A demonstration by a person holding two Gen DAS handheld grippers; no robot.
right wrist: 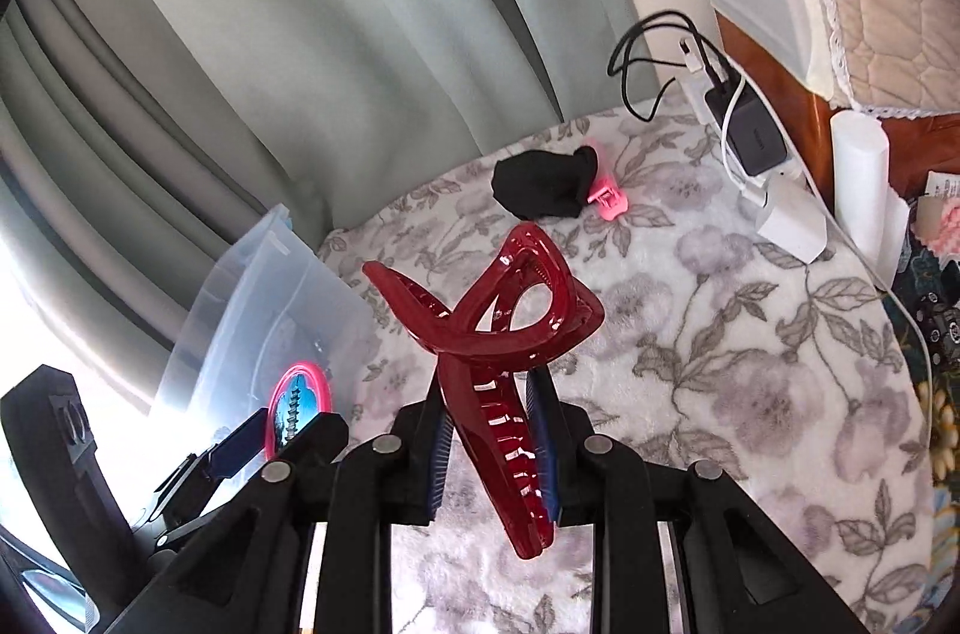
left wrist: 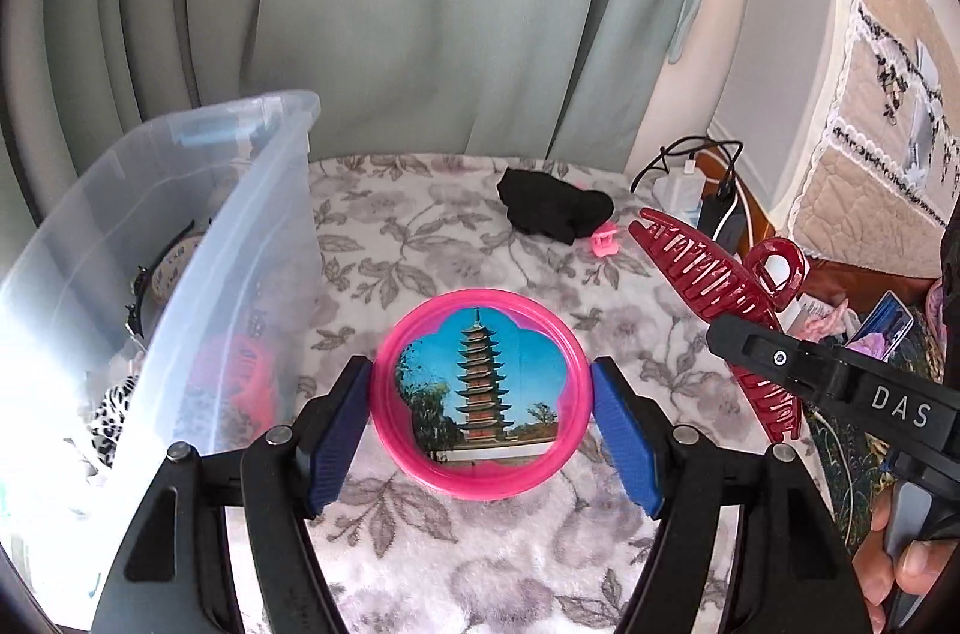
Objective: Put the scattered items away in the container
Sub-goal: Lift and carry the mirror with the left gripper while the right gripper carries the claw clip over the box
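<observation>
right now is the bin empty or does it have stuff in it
Not empty. Through the clear wall of the bin the left wrist view shows a pink item, a black band and a spotted fabric piece inside.

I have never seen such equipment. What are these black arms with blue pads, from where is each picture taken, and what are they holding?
There is no robot: a person holds a two-finger gripper in each hand. Each picture comes from a camera on one gripper, looking along its fingers. The left gripper clamps a round pink mirror with a pagoda picture. The right gripper clamps a dark red hair claw. On the floral cloth lie a black cloth and a small pink clip. The clear plastic bin is the container.
</observation>
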